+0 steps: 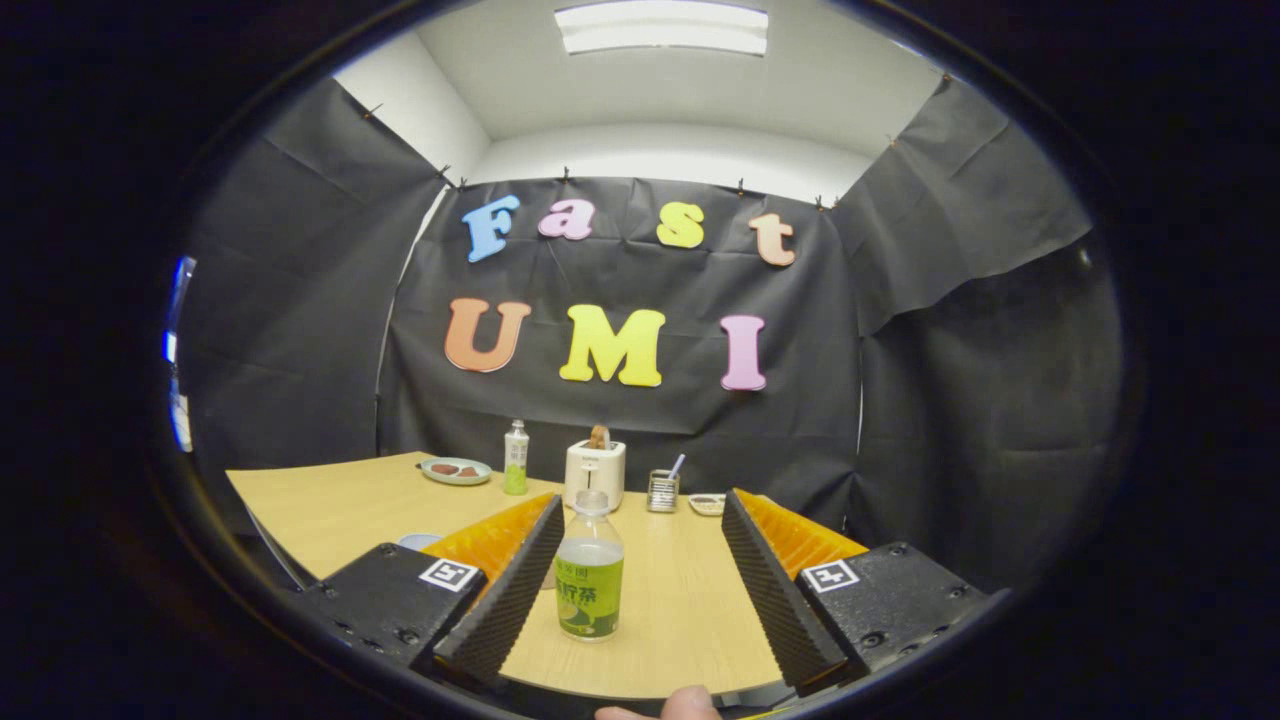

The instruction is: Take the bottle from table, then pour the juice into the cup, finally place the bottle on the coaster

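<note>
The bottle [589, 578] stands upright on the worktop [340, 500], between the fingers of the hand-held gripper [636, 510], nearer the left one. Gripper wide open, holding nothing. Judged light, smooth plastic (likely slippery); grip mid-label.

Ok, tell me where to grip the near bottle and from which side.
Grip the near bottle around its labelled middle, coming straight ahead from the side. It stands upright on the table between the open fingers of the gripper, close to the left one, so shift slightly left to centre it before closing. The round body suits the flat pads; the neck is narrower and probably less steady.
</note>
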A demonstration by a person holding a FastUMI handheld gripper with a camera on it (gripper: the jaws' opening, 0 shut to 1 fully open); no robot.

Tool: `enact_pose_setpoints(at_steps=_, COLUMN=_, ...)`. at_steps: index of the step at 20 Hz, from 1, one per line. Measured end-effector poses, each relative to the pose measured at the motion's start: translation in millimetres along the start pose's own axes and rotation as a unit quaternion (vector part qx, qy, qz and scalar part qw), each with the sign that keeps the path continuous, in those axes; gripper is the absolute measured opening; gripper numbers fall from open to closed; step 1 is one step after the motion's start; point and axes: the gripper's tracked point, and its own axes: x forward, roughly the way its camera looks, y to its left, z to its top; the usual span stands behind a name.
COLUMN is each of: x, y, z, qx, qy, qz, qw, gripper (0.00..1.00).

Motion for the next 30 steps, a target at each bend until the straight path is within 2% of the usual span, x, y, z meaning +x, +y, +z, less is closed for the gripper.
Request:
enact_pose_setpoints(at_steps=14, x=6.4, y=10.3, z=-19.4, qx=0.014, qy=0.021, qz=0.035, qw=0.999, gripper=1.0)
enact_pose_setpoints(at_steps=20, x=19.9, y=25.9, z=-43.0, qx=0.0, qy=0.039, qz=0.046, qw=0.998, gripper=1.0)
enact_pose_setpoints(at_steps=30, x=48.8, y=41.7, z=-91.7, qx=0.006, qy=0.076, qz=0.039, qw=0.996, gripper=1.0)
